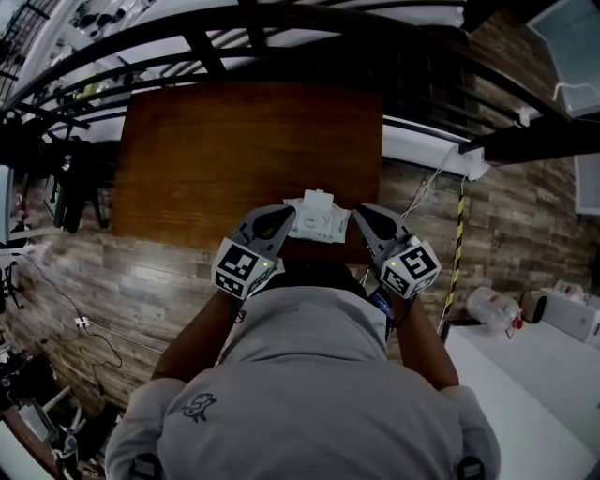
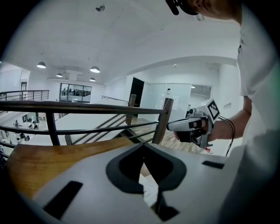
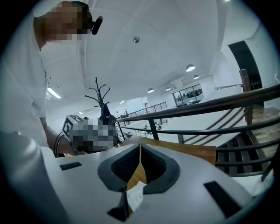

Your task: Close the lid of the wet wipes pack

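A white wet wipes pack [image 1: 317, 219] lies at the near edge of the brown wooden table [image 1: 216, 159], with a small white flap sticking out on its far side. My left gripper [image 1: 287, 215] sits just left of the pack and my right gripper [image 1: 355, 215] just right of it, both angled in toward it. In the left gripper view the jaw tips [image 2: 143, 147] meet, and the pack [image 2: 151, 190] shows white below them. The right gripper's tips [image 3: 140, 146] also meet, with a corner of the pack [image 3: 136, 197] underneath. Neither gripper holds anything.
A dark metal railing [image 1: 281, 28] runs along the table's far side, with a drop to a lower floor beyond. A white counter [image 1: 534, 375] with a plastic bottle [image 1: 494, 308] stands at the right. The person's torso [image 1: 309, 375] is close behind the grippers.
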Demonstrator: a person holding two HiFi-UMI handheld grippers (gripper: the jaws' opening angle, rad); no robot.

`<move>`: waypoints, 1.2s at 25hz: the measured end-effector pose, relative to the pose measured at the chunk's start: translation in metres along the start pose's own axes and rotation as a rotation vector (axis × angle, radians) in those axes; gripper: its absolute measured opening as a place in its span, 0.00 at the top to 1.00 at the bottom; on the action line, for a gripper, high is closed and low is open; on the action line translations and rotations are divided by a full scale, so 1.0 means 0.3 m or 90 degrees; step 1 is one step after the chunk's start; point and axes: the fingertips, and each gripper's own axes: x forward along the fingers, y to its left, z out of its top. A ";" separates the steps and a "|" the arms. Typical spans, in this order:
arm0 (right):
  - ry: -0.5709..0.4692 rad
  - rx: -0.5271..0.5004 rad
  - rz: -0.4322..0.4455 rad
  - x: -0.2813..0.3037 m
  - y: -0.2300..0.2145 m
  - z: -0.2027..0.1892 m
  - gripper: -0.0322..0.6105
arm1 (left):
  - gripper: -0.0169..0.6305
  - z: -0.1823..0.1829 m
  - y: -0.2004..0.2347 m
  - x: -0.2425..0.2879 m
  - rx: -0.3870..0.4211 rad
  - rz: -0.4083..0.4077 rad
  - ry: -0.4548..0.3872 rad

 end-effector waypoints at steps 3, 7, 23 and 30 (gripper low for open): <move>0.010 0.019 0.001 0.009 -0.025 -0.038 0.89 | 0.96 -0.029 0.010 0.024 -0.010 0.003 0.010; 0.029 0.029 0.011 0.026 -0.054 -0.092 0.89 | 0.96 -0.072 0.025 0.058 -0.020 0.005 0.027; 0.103 0.087 0.028 0.111 -0.193 -0.316 0.88 | 0.96 -0.292 0.029 0.195 -0.070 -0.011 0.116; 0.131 0.107 0.052 0.154 -0.216 -0.384 0.81 | 0.96 -0.392 0.061 0.242 -0.092 0.002 0.153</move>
